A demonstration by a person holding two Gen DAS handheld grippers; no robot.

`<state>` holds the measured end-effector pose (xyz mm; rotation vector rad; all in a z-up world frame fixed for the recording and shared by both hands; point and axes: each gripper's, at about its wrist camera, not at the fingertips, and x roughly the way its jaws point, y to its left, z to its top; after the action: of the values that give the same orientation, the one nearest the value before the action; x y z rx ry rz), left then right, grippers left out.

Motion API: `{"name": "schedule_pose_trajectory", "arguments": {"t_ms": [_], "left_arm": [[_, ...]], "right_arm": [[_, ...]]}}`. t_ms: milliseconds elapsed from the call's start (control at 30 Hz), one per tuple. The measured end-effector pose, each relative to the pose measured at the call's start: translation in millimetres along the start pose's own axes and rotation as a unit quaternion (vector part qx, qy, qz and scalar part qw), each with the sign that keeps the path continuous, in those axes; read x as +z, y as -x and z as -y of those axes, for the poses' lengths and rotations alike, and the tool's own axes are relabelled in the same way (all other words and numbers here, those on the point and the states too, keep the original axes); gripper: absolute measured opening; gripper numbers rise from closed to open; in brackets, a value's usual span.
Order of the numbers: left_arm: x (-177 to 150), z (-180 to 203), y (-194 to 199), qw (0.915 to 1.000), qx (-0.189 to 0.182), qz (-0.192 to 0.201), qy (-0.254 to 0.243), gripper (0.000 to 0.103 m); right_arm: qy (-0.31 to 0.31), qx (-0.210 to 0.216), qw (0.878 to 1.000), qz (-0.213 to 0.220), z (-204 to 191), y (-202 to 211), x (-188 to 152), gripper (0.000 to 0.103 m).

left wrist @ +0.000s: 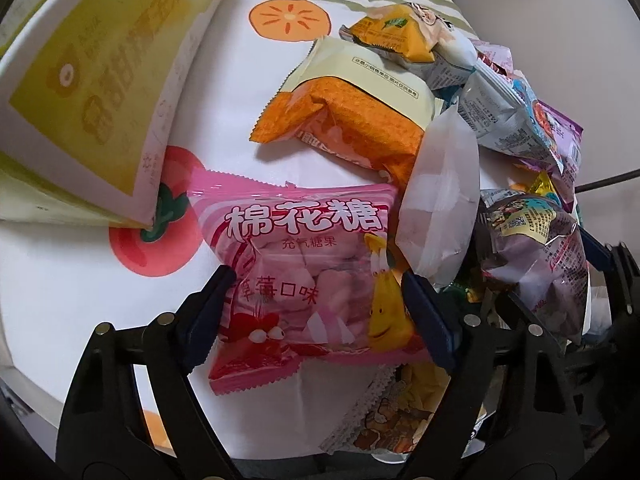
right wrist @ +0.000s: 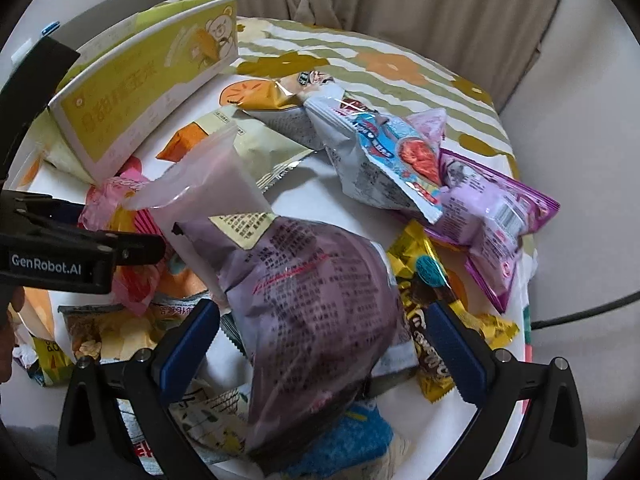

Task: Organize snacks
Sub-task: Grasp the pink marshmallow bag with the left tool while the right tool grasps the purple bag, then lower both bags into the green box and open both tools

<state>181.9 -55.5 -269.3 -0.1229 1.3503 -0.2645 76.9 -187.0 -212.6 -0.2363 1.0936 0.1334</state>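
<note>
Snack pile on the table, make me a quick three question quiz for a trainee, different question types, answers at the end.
1. True or false: the left gripper straddles the pink marshmallow packet.
2. Multiple choice: between the right gripper's fingers lies A) a yellow box, B) a purple bag, C) a gold wrapper.
3. Fill in: the yellow box stands at the ____ side of the left wrist view.

Key: 1 true. 2 B, the purple bag; the gold wrapper lies beside it, right of it in the view. 3 left.
</note>
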Motion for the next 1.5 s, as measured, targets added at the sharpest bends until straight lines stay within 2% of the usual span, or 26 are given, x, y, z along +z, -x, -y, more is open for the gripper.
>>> {"name": "schedule_pose_trajectory", "arguments": {"t_ms": [67, 300, 533, 600, 800, 1133, 1367, 1500], "left_arm": [[0.4, 0.2, 0.1, 1.0000, -0.001, -0.001, -0.004, 0.079], [-4.9, -3.3, 5.6, 1.0000, -0.004, -0.002, -0.003, 0.074], [-11.1, 1.5, 15.4, 0.9999, 0.004, 0.009, -0.008, 0.074], [-12.1, 2.5, 20.7, 0.9998, 0.009, 0.016, -0.011, 0.074], [-21.4, 3.6, 38.7, 0.9991, 0.023, 0.035, -0.011, 0.074], [-30.7, 15.7, 72.9, 0.9962, 0.031, 0.080, -0.018, 0.074], [-41.6, 29.5, 120.1, 0.9914, 0.027, 0.126, -0.023, 0.074], [-37.0, 28.9, 161.9, 0.9856, 0.022, 0.166, -0.023, 0.074]], "right_arm": [[0.002, 0.007, 1.000, -0.004, 2.4, -4.9, 2.2, 0.101], [0.004, 0.030, 0.999, -0.020, 1.9, -17.4, 9.6, 0.079], [-0.012, 0.044, 0.999, -0.011, 6.6, -13.0, 8.8, 0.068], [-0.013, 0.045, 0.999, -0.017, 6.8, -12.7, 8.2, 0.060], [-0.030, 0.052, 0.998, -0.002, 10.3, -2.9, 4.0, 0.059], [-0.046, 0.059, 0.996, 0.041, 17.9, 37.6, 2.7, 0.059], [-0.042, 0.065, 0.994, 0.074, 18.1, 76.9, 15.2, 0.059], [-0.032, 0.073, 0.992, 0.096, 14.1, 103.1, 37.1, 0.059]]}}
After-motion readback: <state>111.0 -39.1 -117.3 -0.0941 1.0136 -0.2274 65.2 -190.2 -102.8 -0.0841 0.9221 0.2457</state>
